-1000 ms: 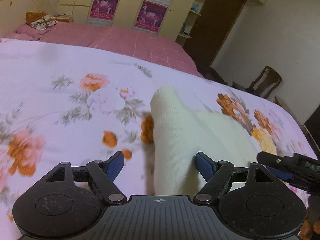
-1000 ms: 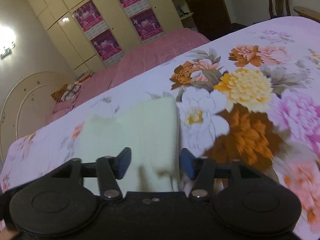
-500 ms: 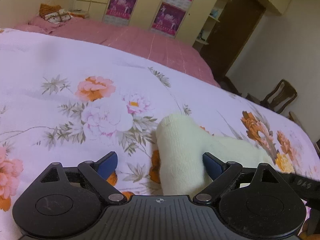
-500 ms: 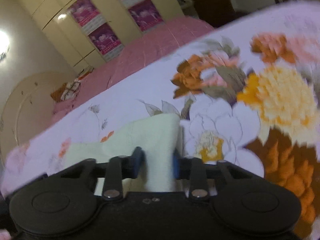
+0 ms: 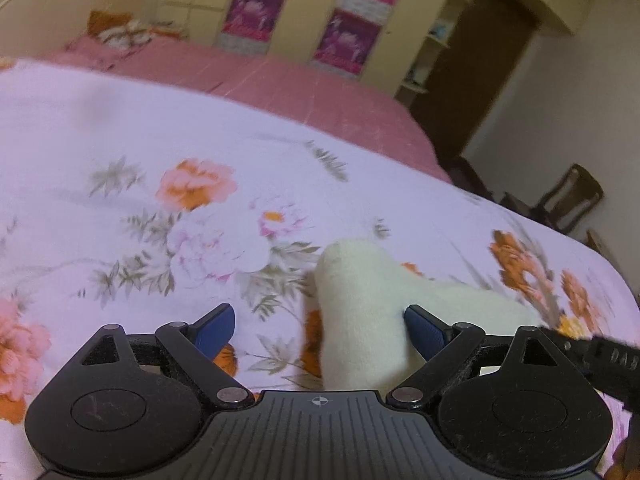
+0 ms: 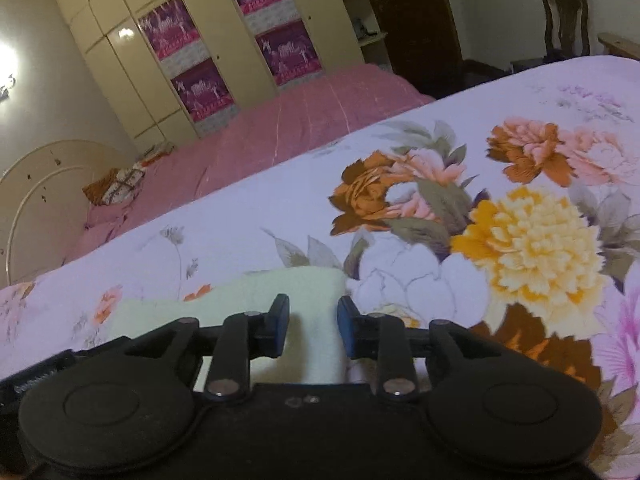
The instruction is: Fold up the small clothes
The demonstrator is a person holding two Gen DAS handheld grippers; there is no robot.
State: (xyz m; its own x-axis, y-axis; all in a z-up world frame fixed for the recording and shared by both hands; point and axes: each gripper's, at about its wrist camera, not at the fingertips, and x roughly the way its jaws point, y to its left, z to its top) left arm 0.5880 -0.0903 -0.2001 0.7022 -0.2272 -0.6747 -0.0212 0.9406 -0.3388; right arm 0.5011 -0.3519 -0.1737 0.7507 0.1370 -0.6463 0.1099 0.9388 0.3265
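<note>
A small cream knit garment [image 5: 362, 304] lies on the floral bedspread [image 5: 160, 208]. In the left wrist view my left gripper [image 5: 320, 330] is open wide, with the garment's rounded end between the blue pads, closer to the right pad [image 5: 424, 330]. In the right wrist view the same garment [image 6: 280, 284] lies flat and a strip of it runs between the pads of my right gripper [image 6: 312, 326], whose jaws are narrowed around the cloth. The right gripper's black body shows at the right edge of the left wrist view [image 5: 600, 360].
A pink sheet [image 6: 300, 128] covers the far part of the bed, with a patterned pillow [image 6: 116, 186] by the headboard. A cream wardrobe [image 6: 224, 40] stands behind. A wooden chair [image 6: 566, 20] and a dark door [image 5: 472, 68] are on the right.
The right gripper's jaws have closed in from wide open onto the garment's edge. The left gripper has stayed open and drawn back a little along the garment.
</note>
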